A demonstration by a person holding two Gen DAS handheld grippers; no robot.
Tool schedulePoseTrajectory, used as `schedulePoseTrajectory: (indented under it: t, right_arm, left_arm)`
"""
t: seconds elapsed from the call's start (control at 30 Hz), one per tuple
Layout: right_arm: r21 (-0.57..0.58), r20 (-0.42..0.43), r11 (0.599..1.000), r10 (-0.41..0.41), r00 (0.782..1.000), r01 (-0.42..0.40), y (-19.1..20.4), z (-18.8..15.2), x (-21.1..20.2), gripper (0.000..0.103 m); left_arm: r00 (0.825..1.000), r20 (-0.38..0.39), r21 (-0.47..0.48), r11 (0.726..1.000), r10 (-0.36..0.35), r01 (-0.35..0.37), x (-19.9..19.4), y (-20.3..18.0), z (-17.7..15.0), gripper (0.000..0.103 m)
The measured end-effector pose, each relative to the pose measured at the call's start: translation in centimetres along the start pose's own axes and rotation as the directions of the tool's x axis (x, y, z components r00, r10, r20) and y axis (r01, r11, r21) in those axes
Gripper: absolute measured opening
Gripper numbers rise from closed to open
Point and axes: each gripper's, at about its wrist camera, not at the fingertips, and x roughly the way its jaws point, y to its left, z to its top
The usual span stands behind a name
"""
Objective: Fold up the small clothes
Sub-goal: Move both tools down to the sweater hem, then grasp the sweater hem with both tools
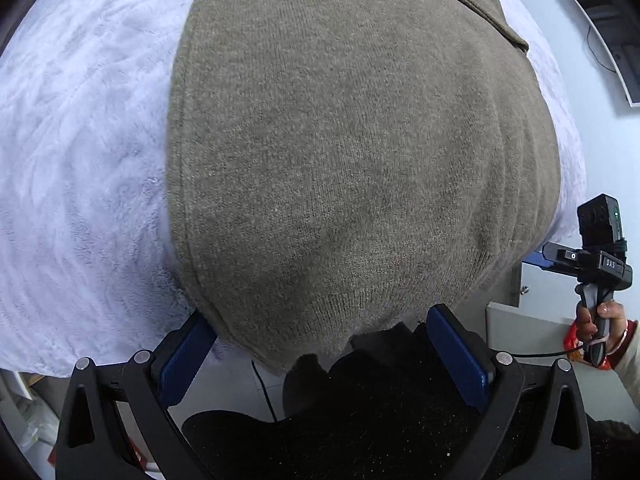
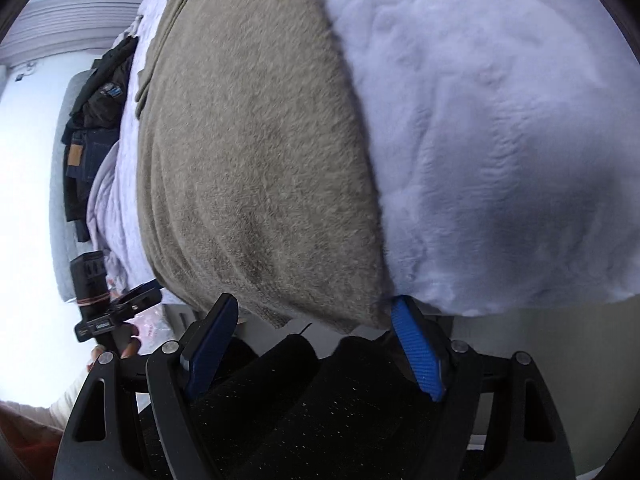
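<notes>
Both grippers sat at the near hem of the olive-brown knit garment [image 1: 360, 152], jaws apart, nothing clamped. Left gripper [image 1: 320, 344] straddled the hem's left part; right gripper [image 2: 316, 328] straddled the near right corner. Likely staged 1 per side so the hem could be lifted evenly. Garment lay flat on the white fleece blanket [image 1: 80, 140], hem hanging slightly over the near edge, long axis running near to far, neck end far.

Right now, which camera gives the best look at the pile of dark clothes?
The right wrist view: the dark clothes lie in plain sight beyond the brown sweater. The left wrist view doesn't show them.
</notes>
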Motion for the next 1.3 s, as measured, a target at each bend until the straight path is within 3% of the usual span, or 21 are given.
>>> schedulePoseTrajectory:
  t: [0.13, 0.2, 0.3, 0.33, 0.37, 0.4, 0.43, 0.47, 0.5, 0.67, 0.9, 1.13, 1.23, 1.3]
  right_arm:
    - [-0.031, -0.002, 0.997, 0.066, 0.998, -0.066, 0.7, 0.2, 0.7, 0.083]
    - [-0.04, -0.007, 0.993, 0.107, 0.994, -0.107, 0.8, 0.3, 0.9, 0.083]
    - [-0.019, -0.021, 0.989, 0.145, 0.989, -0.146, 0.5, 0.5, 1.9, 0.083]
    - [0.004, -0.027, 0.988, 0.157, 0.987, -0.157, 0.2, 0.5, 2.3, 0.078]
    - [0.025, -0.03, 0.985, 0.172, 0.985, -0.171, 0.2, 0.5, 2.5, 0.071]
    - [0.046, -0.035, 0.981, 0.191, 0.981, -0.189, 0.2, 0.4, 2.4, 0.043]
    - [0.063, -0.04, 0.977, 0.206, 0.978, -0.203, 0.2, 0.4, 2.4, 0.012]
    - [0.067, -0.034, 0.974, 0.22, 0.975, -0.218, 0.5, 0.2, 2.1, 0.012]
    - [0.059, -0.024, 0.97, 0.237, 0.971, -0.236, 0.9, 0.0, 1.9, 0.012]
    - [0.055, 0.019, 0.932, 0.357, 0.934, -0.357, 2.7, -0.4, -0.1, 0.012]
    - [0.029, 0.109, 0.852, 0.517, 0.849, -0.522, 6.0, 1.2, -3.6, 0.012]
    - [-0.048, 0.152, 0.804, 0.592, 0.792, -0.592, 10.3, 5.7, -6.6, 0.012]
    - [-0.085, 0.18, 0.788, 0.613, 0.769, -0.609, 12.0, 9.1, -8.1, 0.012]
    - [-0.108, 0.194, 0.792, 0.609, 0.769, -0.601, 12.6, 11.7, -9.3, 0.012]
  left_arm:
    - [0.996, 0.0, -0.022, 0.996, -0.088, 0.088, 0.4, 0.3, 0.3, 0.103]
    - [0.993, 0.0, -0.037, 0.992, -0.12, 0.12, 1.1, -1.4, -0.2, 0.103]
    - [0.992, -0.001, -0.059, 0.99, -0.129, 0.129, 1.9, -1.8, -0.7, 0.103]
    - [0.993, 0.004, -0.06, 0.991, -0.121, 0.121, 1.8, -2.0, -0.8, 0.102]
    - [0.994, 0.012, -0.059, 0.992, -0.111, 0.111, 1.8, -2.3, -1.0, 0.094]
    - [0.994, 0.015, -0.059, 0.992, -0.11, 0.111, 1.8, -2.6, -1.2, 0.08]
    - [0.995, 0.005, -0.062, 0.993, -0.1, 0.1, 2.0, -2.8, -1.1, 0.05]
    - [0.996, -0.012, -0.068, 0.994, -0.084, 0.083, 2.2, -3.3, -1.0, 0.022]
    - [0.994, -0.025, -0.075, 0.992, -0.103, 0.101, 2.3, -3.4, -1.1, 0.015]
    - [0.982, 0.03, -0.09, 0.978, -0.184, 0.186, 0.3, -3.8, -1.3, 0.014]
    - [0.945, 0.186, -0.115, 0.949, -0.27, 0.294, -5.4, -4.2, 1.7, 0.014]
    - [0.898, 0.329, -0.099, 0.935, -0.293, 0.342, -10.0, -4.3, 8.2, 0.014]
    - [0.874, 0.393, -0.089, 0.934, -0.287, 0.347, -12.5, -3.3, 11.5, 0.014]
    - [0.87, 0.427, -0.081, 0.947, -0.248, 0.31, -13.4, -3.4, 14.3, 0.014]
